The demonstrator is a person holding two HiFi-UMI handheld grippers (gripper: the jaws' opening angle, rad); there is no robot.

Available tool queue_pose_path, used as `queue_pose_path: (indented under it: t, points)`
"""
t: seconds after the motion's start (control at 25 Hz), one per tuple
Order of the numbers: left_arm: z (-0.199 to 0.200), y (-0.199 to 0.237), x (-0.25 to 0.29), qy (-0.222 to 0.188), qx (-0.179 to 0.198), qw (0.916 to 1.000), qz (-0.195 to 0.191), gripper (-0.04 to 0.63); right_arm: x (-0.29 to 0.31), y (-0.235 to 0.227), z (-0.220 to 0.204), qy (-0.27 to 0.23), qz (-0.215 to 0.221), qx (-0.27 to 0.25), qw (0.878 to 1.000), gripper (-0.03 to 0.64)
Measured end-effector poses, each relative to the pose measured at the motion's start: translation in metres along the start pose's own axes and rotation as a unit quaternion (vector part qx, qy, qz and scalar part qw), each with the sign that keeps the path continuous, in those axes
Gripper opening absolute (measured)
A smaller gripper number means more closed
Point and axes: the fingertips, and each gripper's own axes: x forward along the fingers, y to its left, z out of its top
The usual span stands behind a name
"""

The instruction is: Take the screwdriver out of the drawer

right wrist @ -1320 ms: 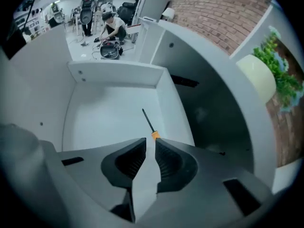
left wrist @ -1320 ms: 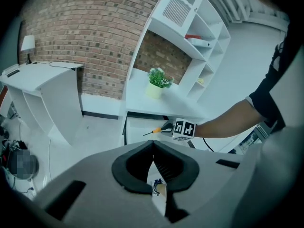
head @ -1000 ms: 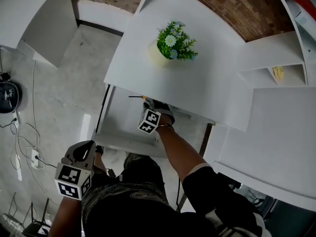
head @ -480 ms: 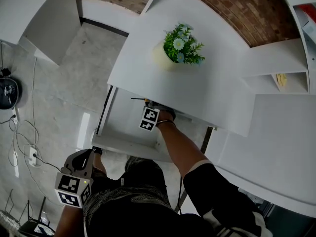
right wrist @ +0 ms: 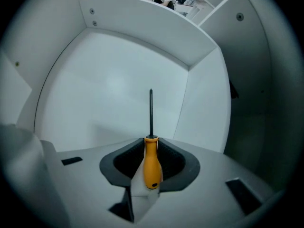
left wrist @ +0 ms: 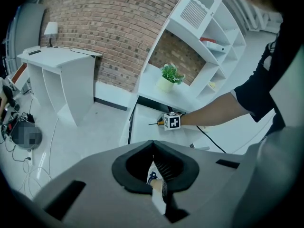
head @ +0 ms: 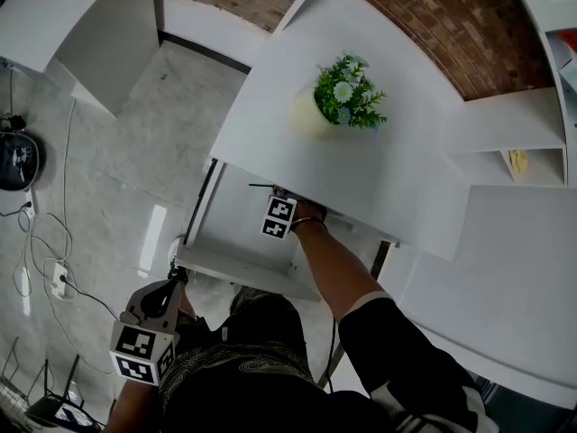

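Right now the right gripper (right wrist: 151, 146) is clamping the screwdriver (right wrist: 152, 167) by its orange handle. The jaws are pressing on both sides of the handle, and the thin dark shaft is pointing straight out past the jaw tips toward the top of the right gripper view. The tool is sitting inside the open white drawer (right wrist: 109, 94), whose floor and walls are filling the frame behind it. I cannot tell whether the tip is touching the drawer floor.

Seen from the head view, the right gripper (head: 276, 195) is reaching into the drawer (head: 236, 267) at the centre of the frame, just under the front edge of the white desk (head: 361, 165). The screwdriver (head: 261, 187) is showing as a dark line poking toward the left from the jaws. The right cube (head: 280, 217) is showing black-and-white square markers, the only print that is reading clearly.

Meanwhile the left gripper (head: 171, 282) is hanging at the lower left of the head view, outside the drawer and well apart from the tool, with the left cube (head: 138, 354) carrying the same kind of markers. In its own view the left gripper (left wrist: 153, 145) is holding its jaws together on nothing, and the screwdriver (left wrist: 156, 123) is appearing small and far ahead of them.

A potted plant (head: 347, 93) with pale flowers is standing on the desk above the drawer.
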Motion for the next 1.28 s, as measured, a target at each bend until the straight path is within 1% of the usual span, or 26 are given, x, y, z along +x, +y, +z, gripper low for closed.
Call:
queue_pose_path:
  t: [0.12, 0.28, 0.44, 0.64, 0.76, 0.88, 1.12, 1.28]
  points:
    - [0.000, 0.002, -0.001, 0.000, -0.001, 1.0000, 0.000, 0.018, 0.002, -0.004, -0.001, 0.016, 0.006, 0.015, 1.000, 0.064]
    - [-0.001, 0.002, -0.002, 0.004, -0.005, 1.0000, -0.003, 0.018, 0.002, -0.004, -0.001, 0.033, 0.010, 0.007, 0.999, 0.061]
    - [0.001, 0.003, -0.002, 0.006, 0.002, 1.0000, -0.008, 0.018, 0.000, -0.003, -0.001, 0.025, -0.001, -0.003, 1.000, 0.071]
    - [0.008, 0.006, -0.007, 0.003, 0.014, 0.9999, -0.007, 0.018, -0.010, 0.006, 0.010, 0.000, -0.004, -0.008, 1.000, 0.071]
    - [0.015, 0.007, -0.011, -0.001, 0.023, 0.9997, -0.010, 0.018, -0.019, 0.010, 0.017, -0.007, -0.004, 0.005, 1.000, 0.072]
    - [0.024, 0.007, -0.014, -0.008, 0.034, 0.9993, -0.015, 0.018, -0.031, 0.014, 0.025, -0.018, -0.004, 0.031, 0.999, 0.071]
    - [0.040, -0.001, -0.016, -0.019, 0.054, 0.9978, -0.034, 0.018, -0.064, 0.018, 0.034, -0.049, -0.006, 0.081, 0.996, 0.072]
    - [0.057, 0.004, -0.021, -0.029, 0.065, 0.9967, -0.039, 0.018, -0.090, 0.020, 0.041, -0.069, -0.012, 0.100, 0.992, 0.072]
